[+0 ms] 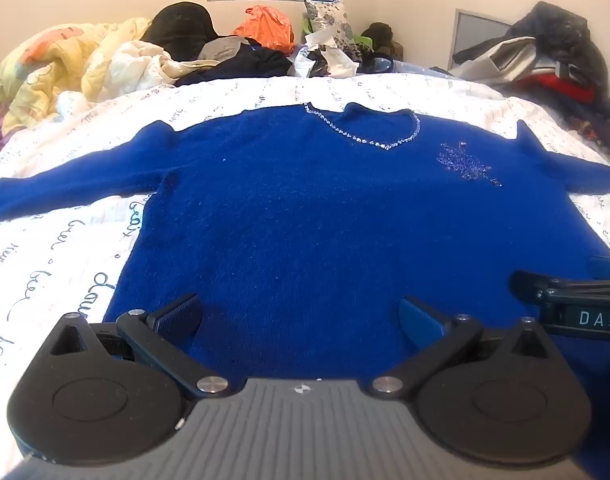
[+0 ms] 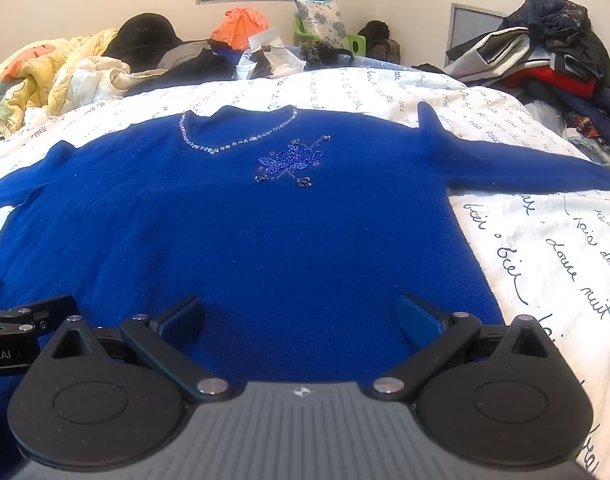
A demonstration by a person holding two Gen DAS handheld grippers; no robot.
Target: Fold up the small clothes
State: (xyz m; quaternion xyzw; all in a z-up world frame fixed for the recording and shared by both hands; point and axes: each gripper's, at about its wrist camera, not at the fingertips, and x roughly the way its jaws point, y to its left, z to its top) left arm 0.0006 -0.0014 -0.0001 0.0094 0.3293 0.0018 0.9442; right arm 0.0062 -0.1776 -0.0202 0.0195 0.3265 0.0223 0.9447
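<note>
Now blue sweater [image 1: 305, 216] flat, front up, mid-bed, sleeves spread toward side edges of bed [image 1: 65, 248]. Left claw [image 1: 301, 316] and right claw [image 2: 301, 316] wide open, empty, above hem. Judgement: grip hem corners evenly (avoid beaded neckline [image 2: 233, 144]), fold symmetrically.

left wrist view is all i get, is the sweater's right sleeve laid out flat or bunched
Observer: The right wrist view shows that sleeve stretched out flat across the bed sheet.
Operator: that beaded patch on the chest looks like a smear here, what is it
Observer: A beaded flower motif just below the sparkly neckline of the blue sweater.
Operator: right gripper holding anything
Observer: No, the right gripper is open, nothing between its fingers.
</note>
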